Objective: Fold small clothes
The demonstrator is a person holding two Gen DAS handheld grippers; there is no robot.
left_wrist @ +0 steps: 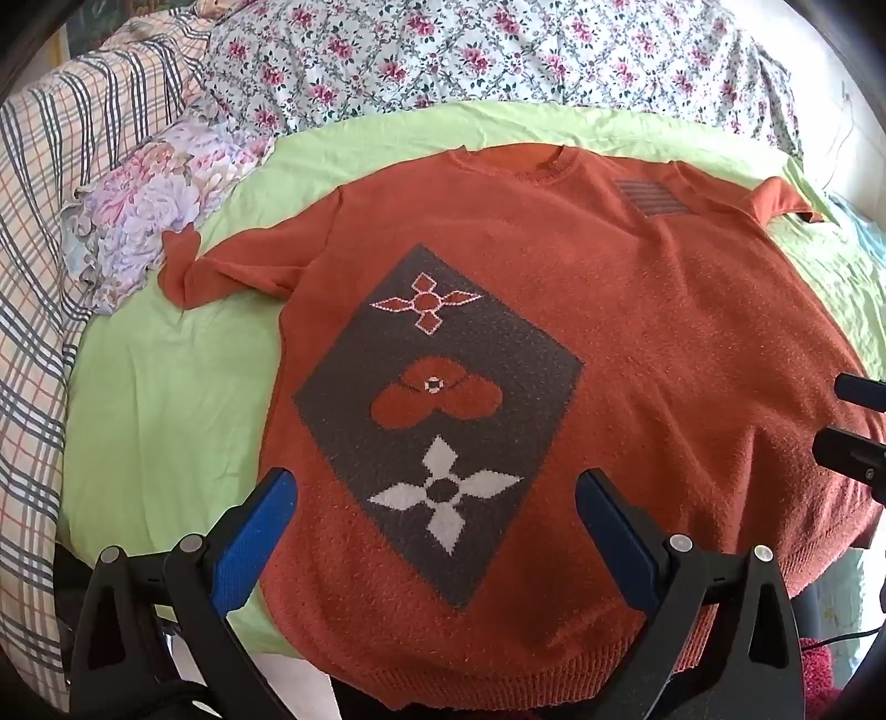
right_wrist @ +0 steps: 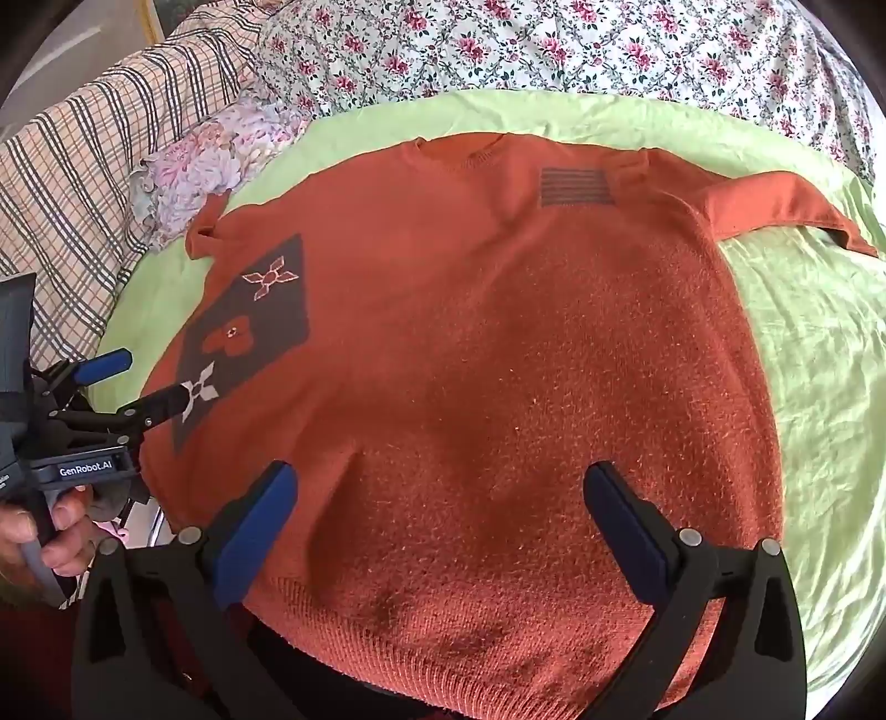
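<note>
My left gripper (left_wrist: 434, 531) and right gripper (right_wrist: 440, 526) hover spread wide, grasping nothing, over the near hem of an orange sweater (left_wrist: 637, 343) lying flat on a green sheet (left_wrist: 166, 399); floral bedding (left_wrist: 498, 50) lies beyond.

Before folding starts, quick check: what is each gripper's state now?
Left gripper: open, holding nothing, above the sweater.
Right gripper: open, holding nothing.

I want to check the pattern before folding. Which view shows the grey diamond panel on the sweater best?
The left wrist view: the diamond panel sits central and large, all three motifs clear. In the right wrist view the panel is small at the left edge, partly covered by the left gripper.
</note>
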